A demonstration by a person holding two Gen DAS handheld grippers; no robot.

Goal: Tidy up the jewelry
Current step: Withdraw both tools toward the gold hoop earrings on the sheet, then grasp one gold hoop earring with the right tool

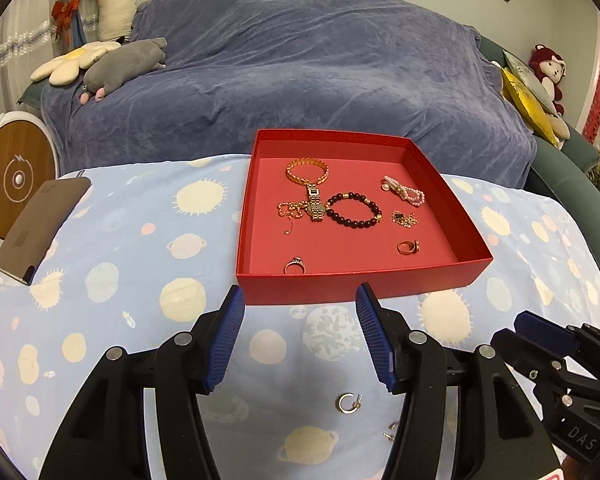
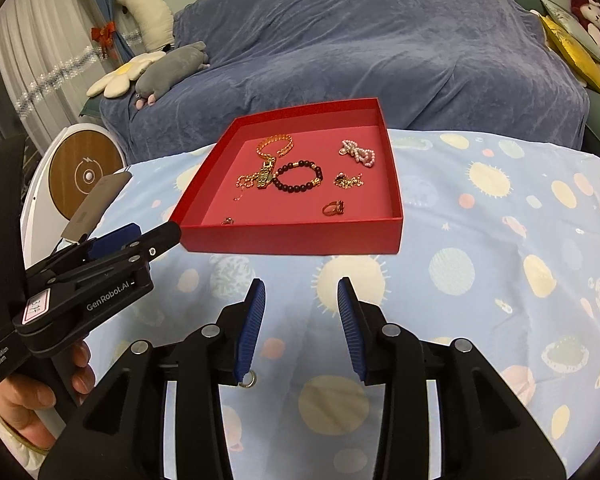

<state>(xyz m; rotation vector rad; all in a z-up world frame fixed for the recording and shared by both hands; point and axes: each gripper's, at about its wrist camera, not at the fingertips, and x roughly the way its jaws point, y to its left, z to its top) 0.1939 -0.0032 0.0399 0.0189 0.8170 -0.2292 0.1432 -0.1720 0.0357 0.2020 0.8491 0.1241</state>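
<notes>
A shallow red box sits on the planet-print cloth. Inside lie a gold bracelet, a dark bead bracelet, a pearl piece, gold chains, a gold ring and a silver ring. A hoop earring lies on the cloth in front of the box, with a small stud beside it. My left gripper is open above the earring. My right gripper is open and empty; the earring shows by its left finger.
A blue-covered sofa with plush toys stands behind the table. A brown card rests on the cloth at the left edge. A round white and wood device stands beside the table at left.
</notes>
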